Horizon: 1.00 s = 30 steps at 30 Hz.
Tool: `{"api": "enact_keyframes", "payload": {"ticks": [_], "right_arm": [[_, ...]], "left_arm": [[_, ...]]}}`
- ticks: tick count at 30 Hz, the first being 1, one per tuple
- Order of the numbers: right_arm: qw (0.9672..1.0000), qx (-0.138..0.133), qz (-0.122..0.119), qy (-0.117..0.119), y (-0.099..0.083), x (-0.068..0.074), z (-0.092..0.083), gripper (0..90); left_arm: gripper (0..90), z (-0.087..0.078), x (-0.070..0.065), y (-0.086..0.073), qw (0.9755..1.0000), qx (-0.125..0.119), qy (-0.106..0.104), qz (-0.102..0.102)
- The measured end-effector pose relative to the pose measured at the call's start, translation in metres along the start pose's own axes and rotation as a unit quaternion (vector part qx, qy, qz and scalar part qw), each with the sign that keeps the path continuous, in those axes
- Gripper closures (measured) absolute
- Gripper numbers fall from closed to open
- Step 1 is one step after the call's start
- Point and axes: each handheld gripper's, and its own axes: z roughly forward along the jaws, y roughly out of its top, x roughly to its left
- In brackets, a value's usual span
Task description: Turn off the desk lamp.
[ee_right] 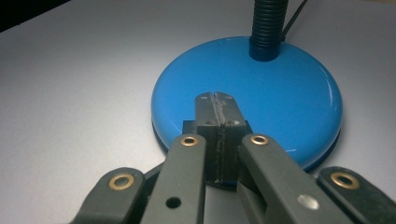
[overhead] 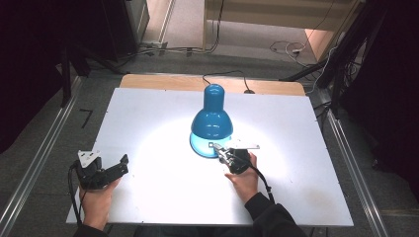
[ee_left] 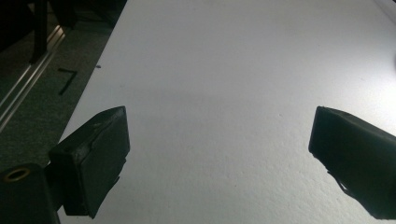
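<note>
both tongs differ: the right gripper has its black jaws pressed together, empty, tips resting on the glossy blue round lamp base, while the left gripper gapes wide over the bare white tabletop. the lit blue desk lamp stands mid-table, just ahead of the right tongs and well apart from the left. pressing the base likely wants a steady, straight-down push without sliding off the rim.

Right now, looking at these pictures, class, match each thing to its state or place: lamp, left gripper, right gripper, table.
Things:
1. lamp
2. left gripper
3. right gripper
4. table

States:
A. white, lit in the middle
B. shut, tips over the blue base
C. blue, shade pointing down
D. open, nothing between its jaws

Pairs: 1-C, 2-D, 3-B, 4-A
</note>
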Motion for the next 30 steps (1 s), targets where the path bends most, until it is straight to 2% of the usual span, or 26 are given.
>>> {"api": "enact_keyframes", "payload": {"ticks": [30], "right_arm": [[1.0000, -0.003, -0.001, -0.001, 0.002, 0.000, 0.016, 87.5]], "left_arm": [[6.1, 0.001, 0.000, 0.000, 1.0000, 0.002, -0.001, 0.002]]}}
